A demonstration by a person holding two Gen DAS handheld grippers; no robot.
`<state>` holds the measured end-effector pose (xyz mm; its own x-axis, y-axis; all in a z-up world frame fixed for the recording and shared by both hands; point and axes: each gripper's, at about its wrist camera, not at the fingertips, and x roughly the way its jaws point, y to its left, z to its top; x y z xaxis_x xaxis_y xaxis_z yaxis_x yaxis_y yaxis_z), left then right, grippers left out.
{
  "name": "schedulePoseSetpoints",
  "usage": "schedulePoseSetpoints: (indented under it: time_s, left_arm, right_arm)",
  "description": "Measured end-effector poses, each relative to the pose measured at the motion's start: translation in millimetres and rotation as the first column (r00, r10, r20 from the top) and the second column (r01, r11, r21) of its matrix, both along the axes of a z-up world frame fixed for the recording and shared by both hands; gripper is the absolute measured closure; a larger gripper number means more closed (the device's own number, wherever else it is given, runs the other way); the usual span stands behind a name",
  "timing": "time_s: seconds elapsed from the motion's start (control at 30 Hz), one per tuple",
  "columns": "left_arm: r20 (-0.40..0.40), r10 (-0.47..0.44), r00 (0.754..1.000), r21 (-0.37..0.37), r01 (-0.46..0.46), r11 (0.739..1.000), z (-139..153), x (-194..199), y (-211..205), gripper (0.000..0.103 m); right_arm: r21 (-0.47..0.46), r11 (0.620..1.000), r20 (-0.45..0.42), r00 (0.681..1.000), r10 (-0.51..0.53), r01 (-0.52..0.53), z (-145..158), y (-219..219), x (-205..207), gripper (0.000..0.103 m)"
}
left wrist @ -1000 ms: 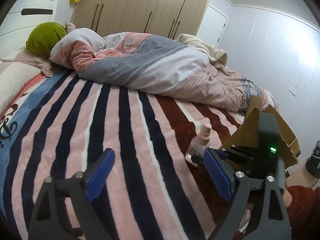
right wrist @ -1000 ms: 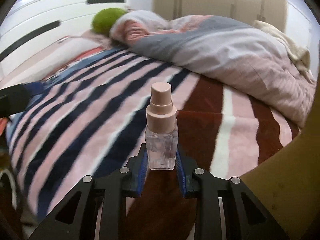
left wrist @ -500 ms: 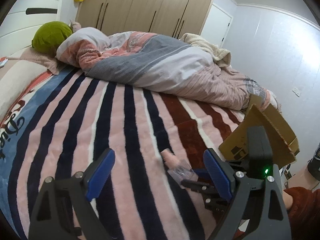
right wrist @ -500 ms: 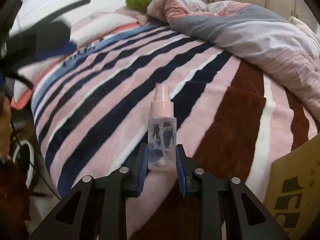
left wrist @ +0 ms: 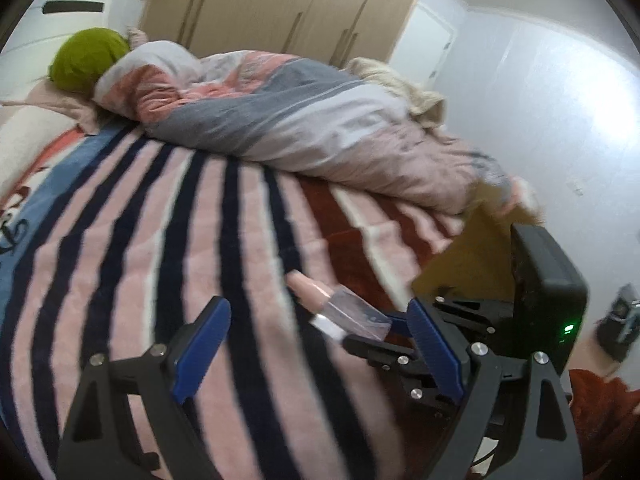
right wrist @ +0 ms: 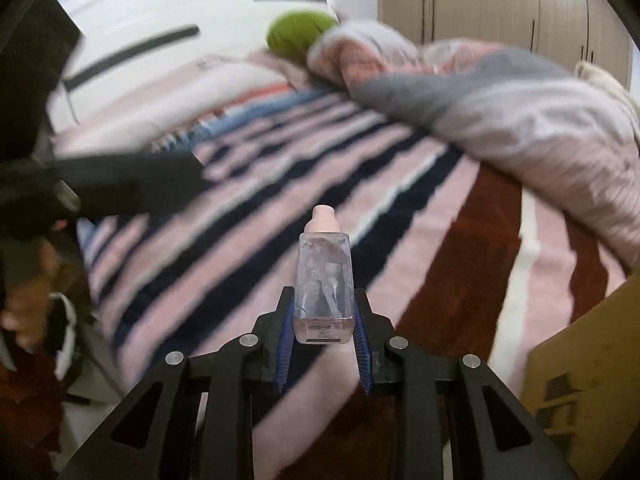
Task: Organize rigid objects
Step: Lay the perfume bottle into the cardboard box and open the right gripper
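My right gripper (right wrist: 323, 320) is shut on a clear square bottle (right wrist: 324, 280) with a pink cap, gripping its base, cap pointing away over the striped blanket. In the left wrist view the same bottle (left wrist: 344, 310) lies tilted, cap toward the bed, held by the right gripper (left wrist: 394, 326) just in front of my left gripper's right finger. My left gripper (left wrist: 316, 340) is open and empty above the blanket. It shows as a dark blurred shape (right wrist: 120, 188) at the left of the right wrist view.
A striped pink, navy and maroon blanket (left wrist: 160, 240) covers the bed. A bunched quilt (left wrist: 280, 120) and green pillow (left wrist: 86, 56) lie at the far side. A cardboard box (left wrist: 472, 256) stands at the right edge, also in the right wrist view (right wrist: 592, 360).
The right gripper has carried the bottle left from beside the box, tilting it from upright to lying forward, closer to the left gripper. The left gripper stays open.
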<state>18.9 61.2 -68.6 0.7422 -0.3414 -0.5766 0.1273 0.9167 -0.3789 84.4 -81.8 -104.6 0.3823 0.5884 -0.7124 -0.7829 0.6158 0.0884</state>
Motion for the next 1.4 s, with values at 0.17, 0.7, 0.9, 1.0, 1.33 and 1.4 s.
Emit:
schedulePoseSetpoints:
  time_s: [0.17, 0.7, 0.9, 1.0, 1.33, 1.4]
  left_arm:
    - [0.052, -0.073, 0.996, -0.075, 0.076, 0.994, 31.0, -7.0, -20.2, 0.038]
    - [0.144, -0.312, 0.939, -0.042, 0.321, 0.946, 92.6, 46.9, -153.4, 0.055]
    - [0.061, -0.37, 0.927, -0.005, 0.371, 0.929, 75.6, 84.9, -205.8, 0.054]
    - [0.034, -0.363, 0.931, 0.035, 0.362, 0.932, 67.9, 93.9, -218.9, 0.031]
    - [0.066, -0.29, 0.955, 0.123, 0.281, 0.952, 78.4, 76.4, -212.1, 0.003]
    - [0.097, -0.258, 0.961, 0.14, 0.243, 0.96, 85.6, 64.2, -205.5, 0.001]
  right_arm:
    - [0.119, 0.992, 0.103, 0.994, 0.023, -0.035, 63.0, -20.7, -29.8, 0.081]
    - [0.219, 0.971, 0.208, 0.968, -0.14, 0.093, 128.9, -151.9, -26.4, 0.081]
    - [0.203, 0.962, 0.12, 0.97, -0.21, 0.183, 111.8, -199.3, 5.2, 0.08]
    - [0.181, 0.961, 0.104, 0.968, -0.229, 0.208, 101.8, -208.1, 17.2, 0.065]
    - [0.164, 0.963, 0.079, 0.97, -0.228, 0.213, 91.2, -223.1, 19.7, 0.046]
    - [0.167, 0.964, 0.086, 0.971, -0.224, 0.208, 94.9, -221.8, 16.3, 0.035]
